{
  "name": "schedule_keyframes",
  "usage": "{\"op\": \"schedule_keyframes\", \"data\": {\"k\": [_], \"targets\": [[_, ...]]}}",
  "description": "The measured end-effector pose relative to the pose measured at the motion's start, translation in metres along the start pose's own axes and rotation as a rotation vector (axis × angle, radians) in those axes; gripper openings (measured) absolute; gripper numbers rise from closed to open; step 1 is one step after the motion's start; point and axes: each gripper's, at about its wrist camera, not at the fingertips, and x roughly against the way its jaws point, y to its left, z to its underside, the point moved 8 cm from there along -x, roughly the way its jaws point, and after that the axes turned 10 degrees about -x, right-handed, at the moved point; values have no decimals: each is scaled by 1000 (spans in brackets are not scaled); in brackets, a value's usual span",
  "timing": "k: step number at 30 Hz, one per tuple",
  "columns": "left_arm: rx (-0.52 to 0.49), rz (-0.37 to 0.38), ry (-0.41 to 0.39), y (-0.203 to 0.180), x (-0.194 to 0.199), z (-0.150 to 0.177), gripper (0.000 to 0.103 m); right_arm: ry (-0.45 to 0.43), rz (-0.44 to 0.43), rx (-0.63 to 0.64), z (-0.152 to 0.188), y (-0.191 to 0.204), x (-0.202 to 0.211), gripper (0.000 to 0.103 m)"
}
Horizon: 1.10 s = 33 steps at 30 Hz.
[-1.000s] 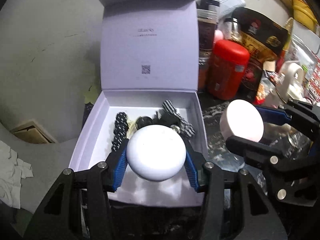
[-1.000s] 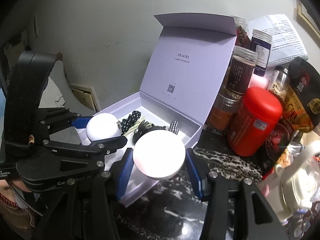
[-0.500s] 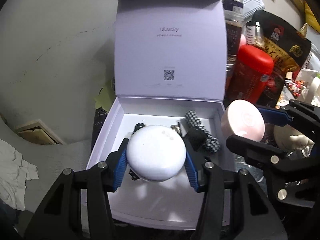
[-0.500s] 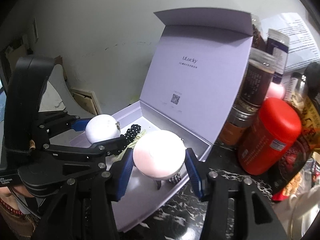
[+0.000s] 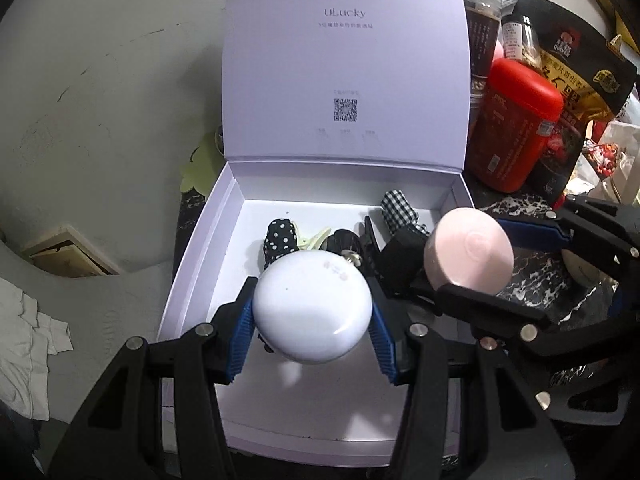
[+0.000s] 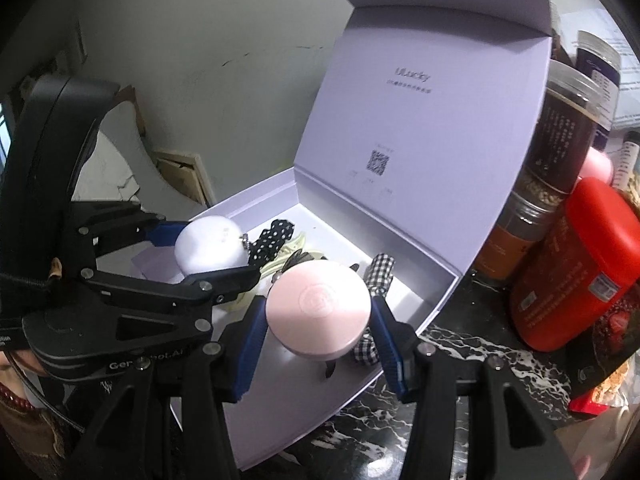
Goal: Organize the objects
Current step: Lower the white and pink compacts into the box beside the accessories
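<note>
Blue pads (image 5: 243, 330) of the left gripper (image 5: 312, 320) press on both sides of a round white case (image 5: 313, 305), which hangs just above the floor of the open lilac box (image 5: 200, 248), toward its near left part. A small metal ring (image 5: 353, 257) shows at the far edge of this case. To its right, the right gripper (image 6: 319, 322) pinches a round pink case (image 6: 319, 309) between its own blue pads (image 6: 253, 334); an embossed circle marks the pink lid. In the right wrist view this case hangs over the near right part of the box, inside the front wall; whether it touches the floor cannot be told. The two grippers are close side by side, apart from each other.

Behind and under the cases, hair accessories lie in the box: a black dotted bow (image 5: 281, 239), a cream claw clip (image 5: 316, 237), a black clip (image 5: 347, 240) and a black-and-white checked bow (image 5: 398, 208). The box lid (image 5: 344, 60) stands upright at the back, with a printed brand name and a QR code (image 5: 345, 109) on its inner face.

Right of the box, on a black marbled counter (image 6: 460, 364), stand a red canister (image 6: 580, 264) and dark jars (image 6: 560, 136) with clear lids, just beside the lid. A dark printed food bag (image 5: 576, 68) leans behind the canister.
</note>
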Motion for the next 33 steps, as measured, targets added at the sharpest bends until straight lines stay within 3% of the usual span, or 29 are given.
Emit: {"op": "schedule_keyframes", "data": {"k": [12,25,33], "targets": [[-50,5,74,-1,-16,14,50,67,-26,61,16,13,-17,53],[-141,-42,196,-10,-34,35,50,118,6,93,30,18,-21,53],[-147,-59,217,-5,-38,41,50,181,9,140,40,22,-36,53]]}}
